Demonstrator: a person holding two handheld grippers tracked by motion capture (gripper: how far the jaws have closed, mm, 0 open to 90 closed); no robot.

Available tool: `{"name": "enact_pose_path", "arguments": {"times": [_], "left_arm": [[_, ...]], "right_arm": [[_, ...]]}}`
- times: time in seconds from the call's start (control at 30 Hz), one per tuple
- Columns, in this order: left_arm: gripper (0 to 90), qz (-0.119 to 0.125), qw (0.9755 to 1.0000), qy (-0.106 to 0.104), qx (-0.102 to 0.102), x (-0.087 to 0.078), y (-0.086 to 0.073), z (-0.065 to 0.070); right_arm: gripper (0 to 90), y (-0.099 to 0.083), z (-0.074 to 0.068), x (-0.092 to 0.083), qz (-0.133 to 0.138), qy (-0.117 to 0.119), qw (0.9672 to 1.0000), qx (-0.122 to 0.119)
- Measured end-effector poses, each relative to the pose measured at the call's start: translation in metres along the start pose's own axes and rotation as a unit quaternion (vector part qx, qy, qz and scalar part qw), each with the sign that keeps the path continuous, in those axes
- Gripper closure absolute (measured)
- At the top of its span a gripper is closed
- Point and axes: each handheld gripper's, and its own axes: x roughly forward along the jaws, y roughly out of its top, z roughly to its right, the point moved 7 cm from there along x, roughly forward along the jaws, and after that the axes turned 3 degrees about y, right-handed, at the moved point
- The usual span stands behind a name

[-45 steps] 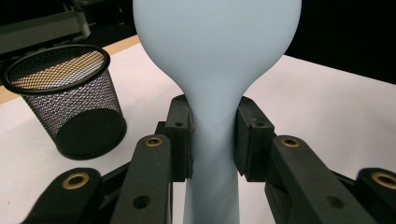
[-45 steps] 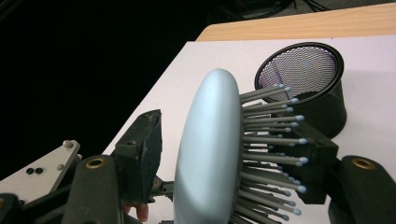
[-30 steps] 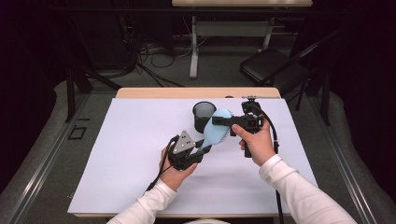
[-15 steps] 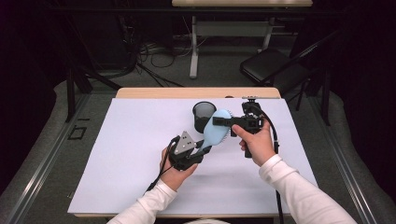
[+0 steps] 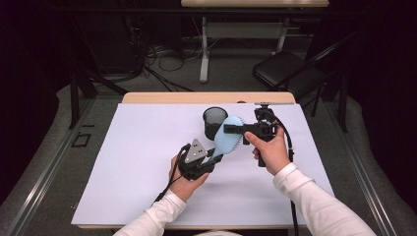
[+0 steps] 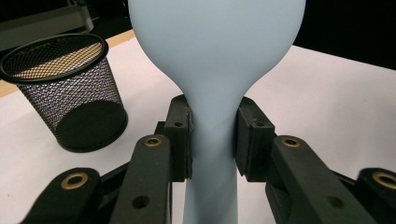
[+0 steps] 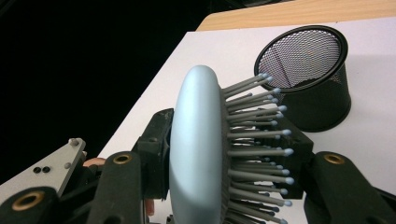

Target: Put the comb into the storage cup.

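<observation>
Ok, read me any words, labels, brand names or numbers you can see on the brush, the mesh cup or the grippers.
None: no readable text anywhere.
Light blue hairbrush: plain back, no brand mark.
Black mesh cup: no label.
Left gripper and right gripper: screws and holes, no lettering.
White table cover: blank.

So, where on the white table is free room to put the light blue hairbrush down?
The white table is bare left of the left gripper, and along the near edge between the sleeves. It is crowded around the black mesh cup and light blue hairbrush.
</observation>
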Motion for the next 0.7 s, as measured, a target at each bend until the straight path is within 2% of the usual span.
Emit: {"name": "enact_pose_path", "arguments": {"times": [0.47, 0.7], "left_arm": [[68.9, 0.003, 1.0000, -0.002, -0.004, 0.0001, -0.0001, 0.0003], [65.5, 0.009, 0.9999, -0.005, -0.011, -0.0012, 0.0012, -0.0014]], "right_arm": [[49.6, -0.0007, -0.0008, -0.0007, -0.005, 0.008, 1.0000, 0.002], [49.9, -0.0011, -0.0014, -0.0002, -0.007, 0.012, 0.9999, 0.005]]}}
